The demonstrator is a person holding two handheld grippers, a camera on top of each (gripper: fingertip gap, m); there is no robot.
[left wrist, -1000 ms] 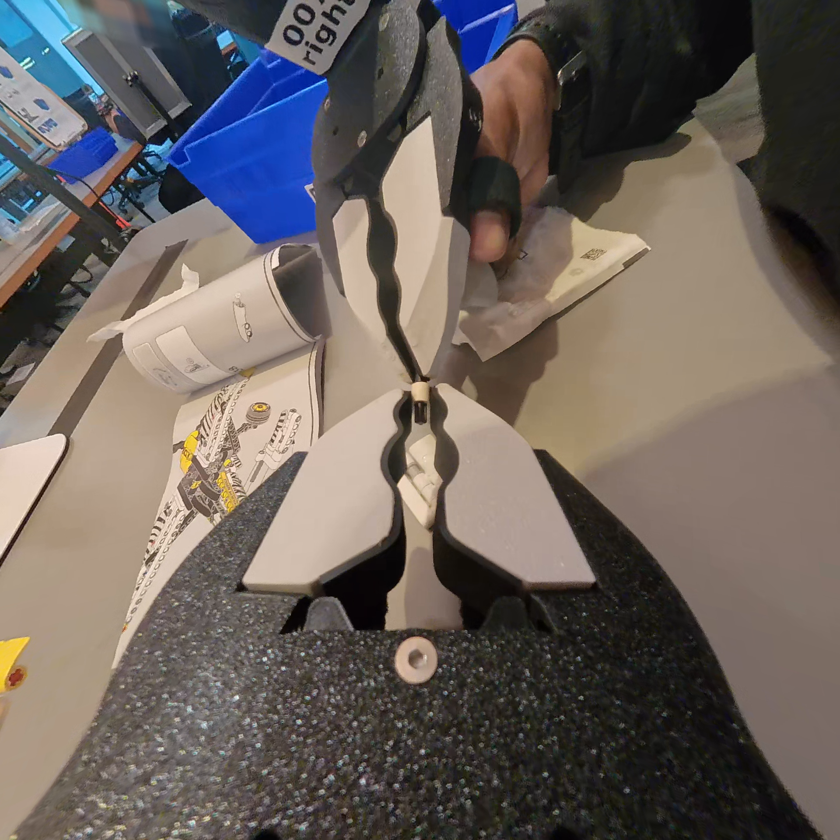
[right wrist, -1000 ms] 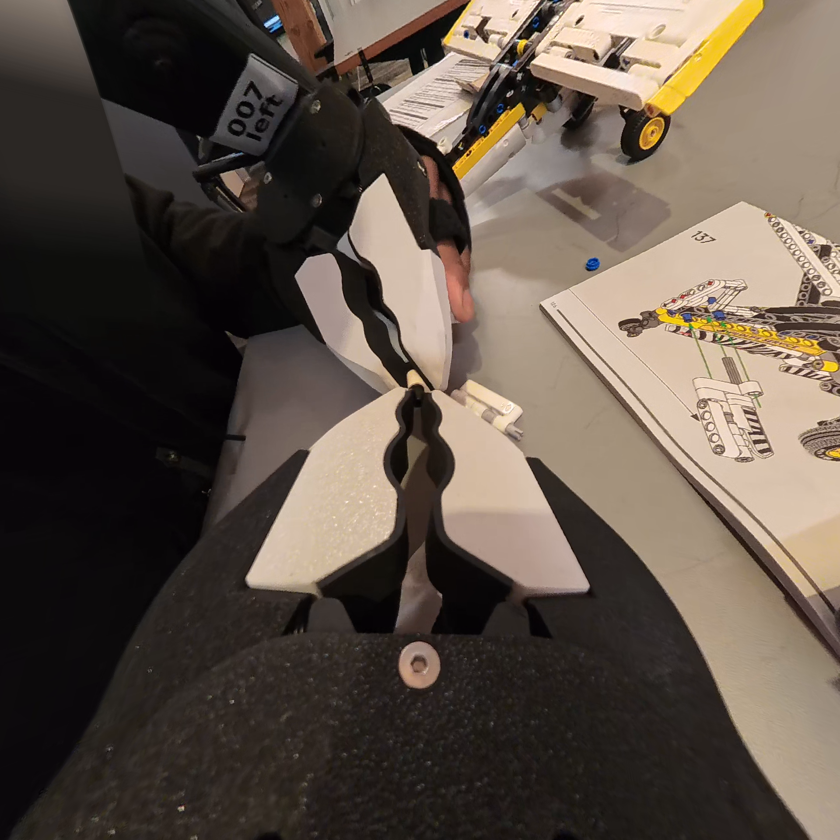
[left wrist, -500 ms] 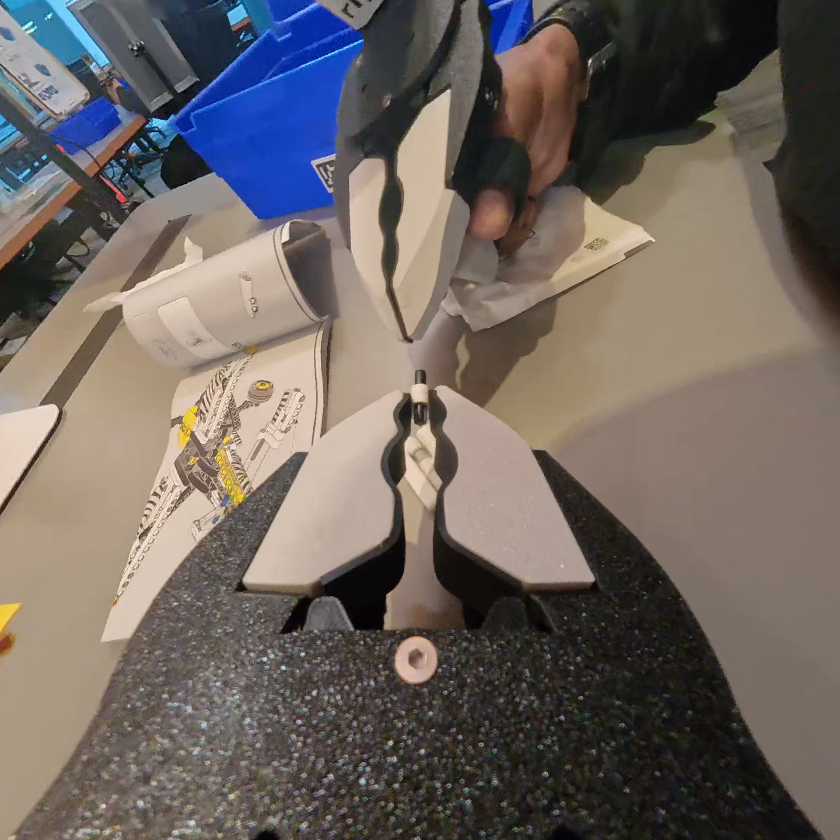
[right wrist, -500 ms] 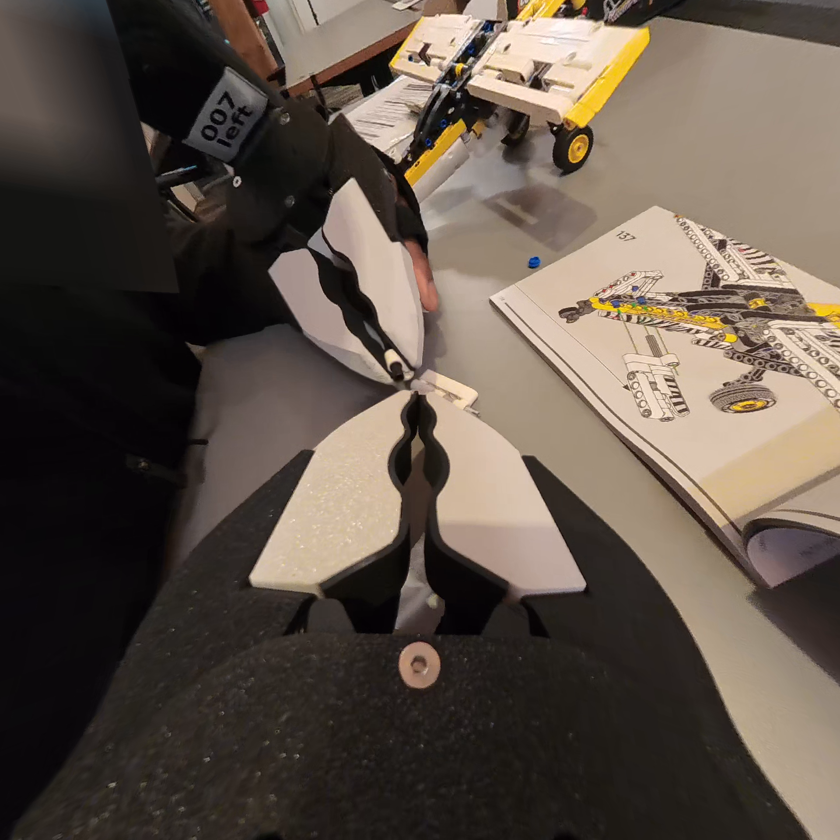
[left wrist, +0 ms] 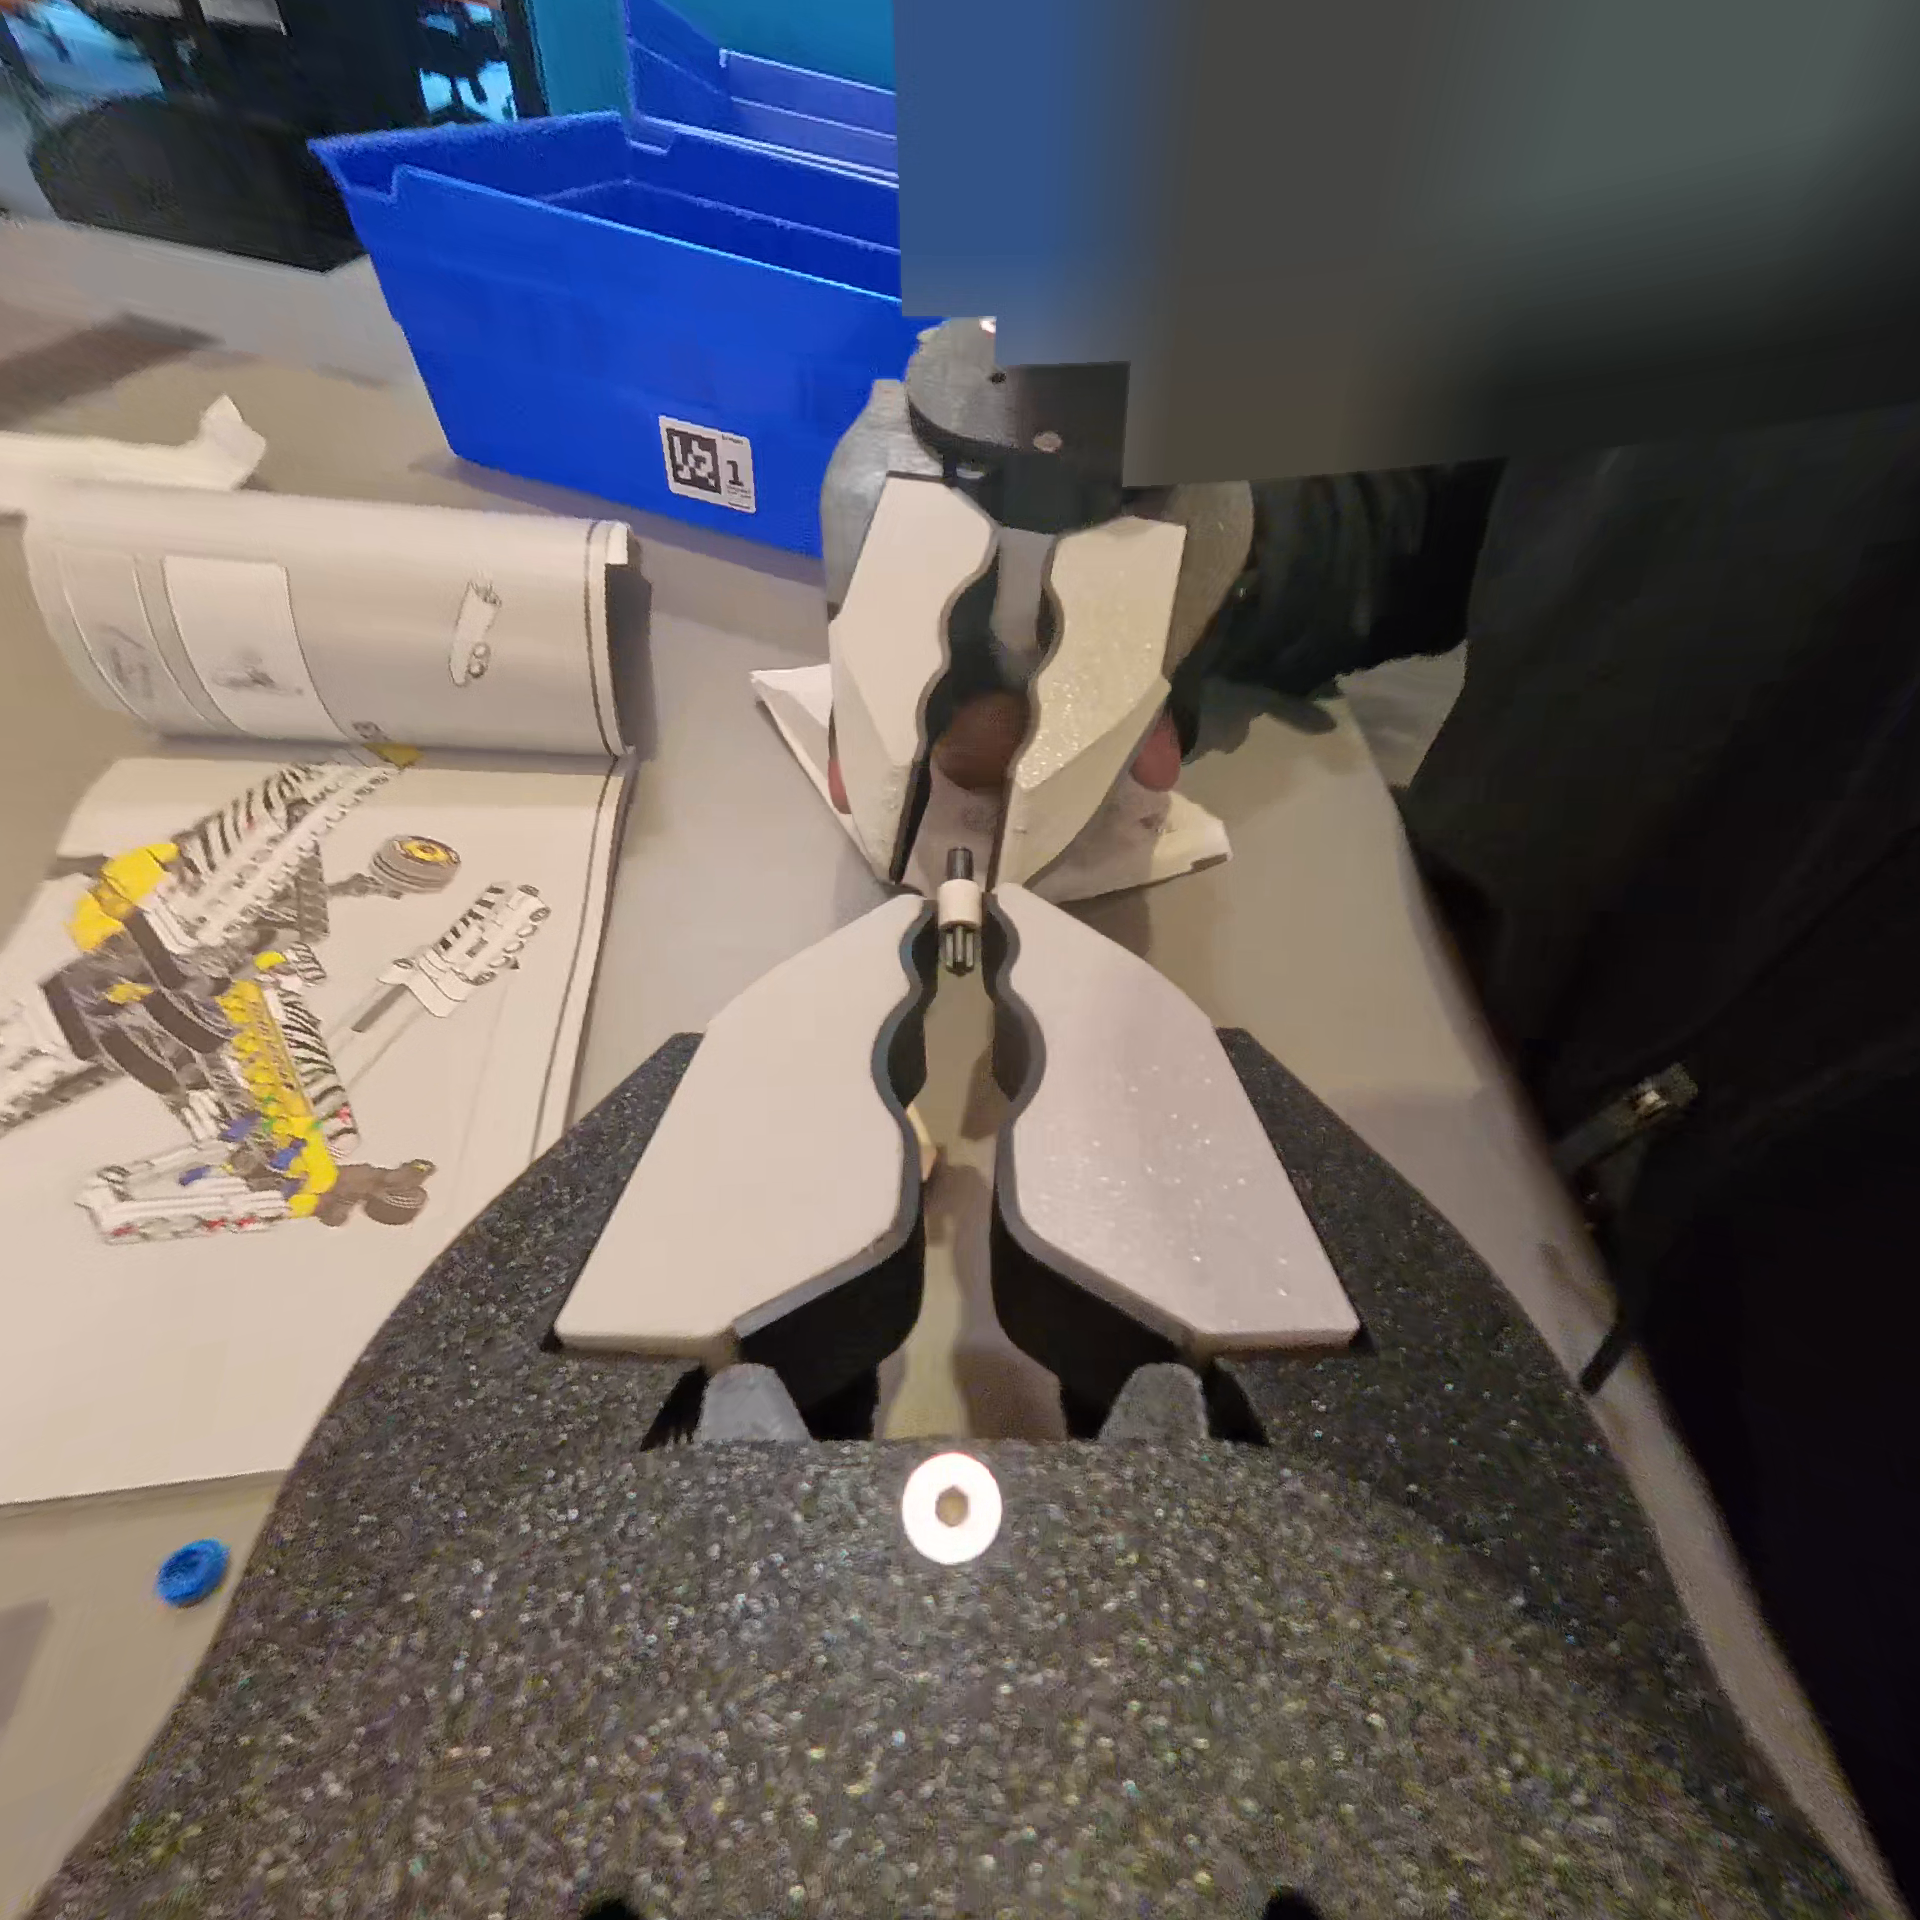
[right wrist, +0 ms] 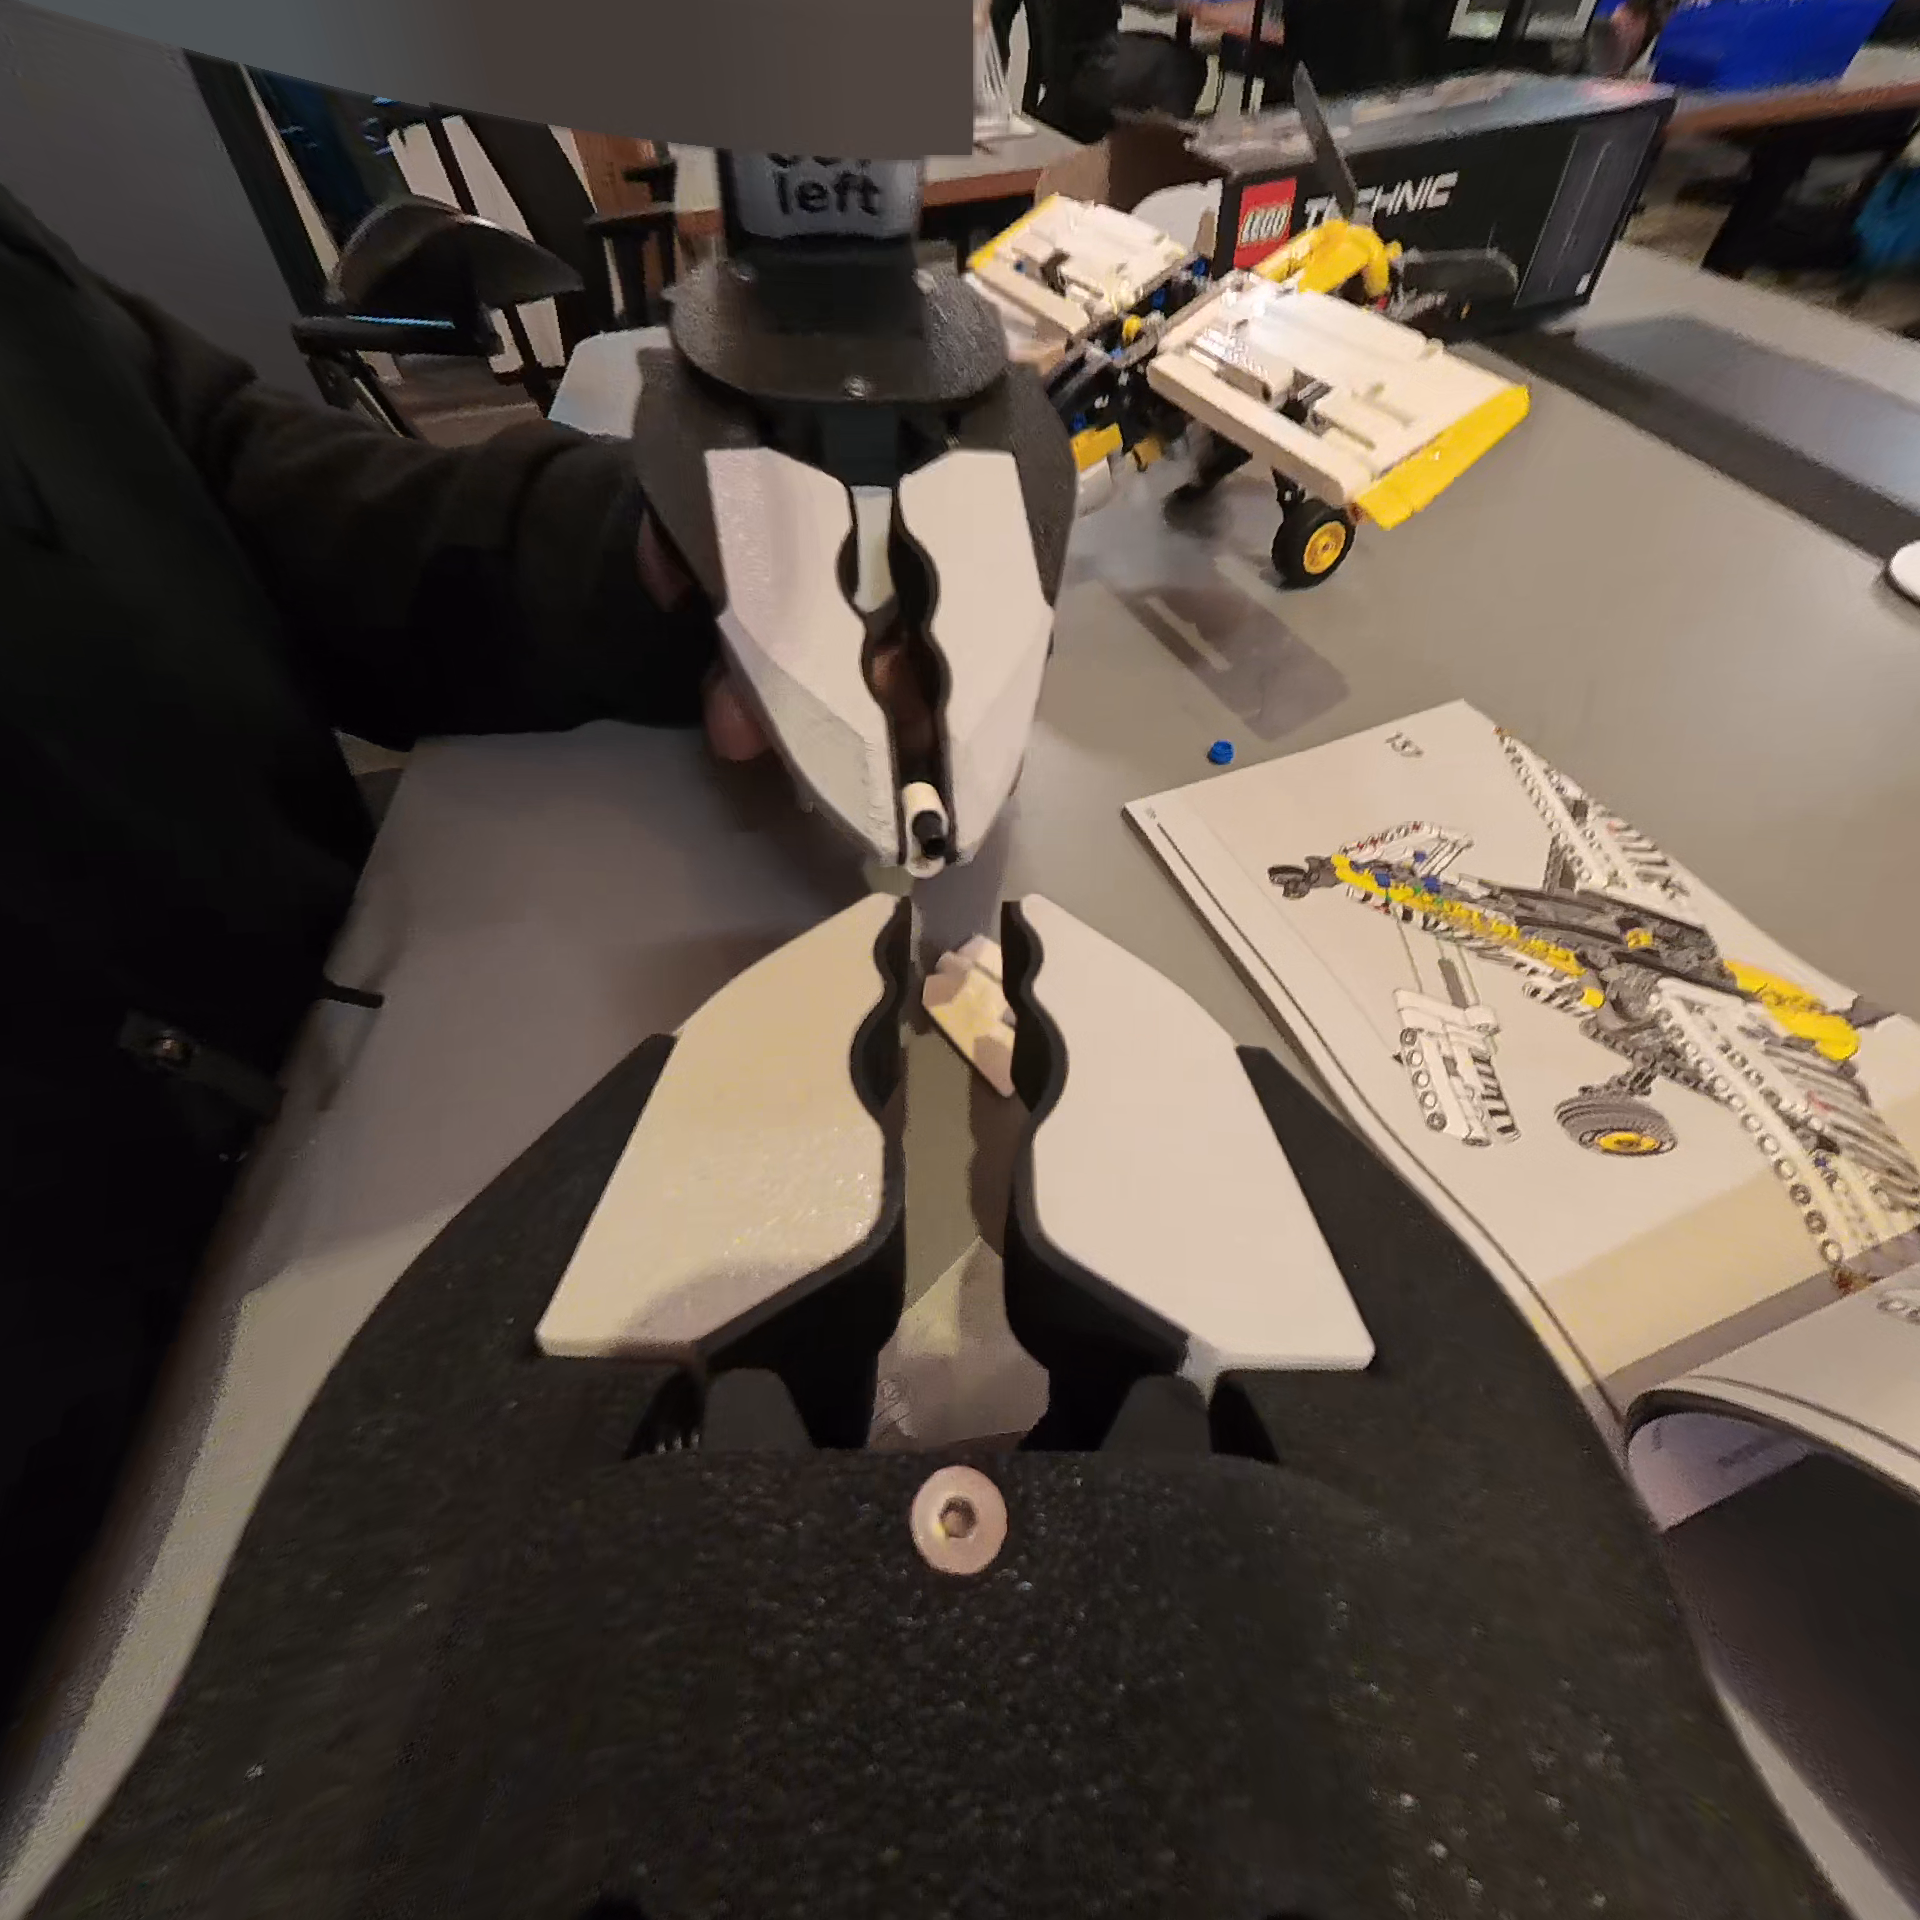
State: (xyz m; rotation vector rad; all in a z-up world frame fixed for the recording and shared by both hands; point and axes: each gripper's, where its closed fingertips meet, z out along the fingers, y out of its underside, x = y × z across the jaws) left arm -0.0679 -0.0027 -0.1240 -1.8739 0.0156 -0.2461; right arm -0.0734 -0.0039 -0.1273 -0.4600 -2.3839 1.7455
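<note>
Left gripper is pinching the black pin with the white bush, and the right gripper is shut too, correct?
Not quite. The left gripper does pinch the pin, but the right gripper is open, jaws apart over a white piece on the table; the right wrist view shows it.

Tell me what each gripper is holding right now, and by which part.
Left gripper pinches a black axle by its white bush, at the fingertips. Right gripper is open and holds nothing; a white piece lies on the table beneath.

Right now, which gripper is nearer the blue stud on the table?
Left. The blue stud lies just beside the left gripper; the right gripper is farther from it, beyond the left one.
</note>
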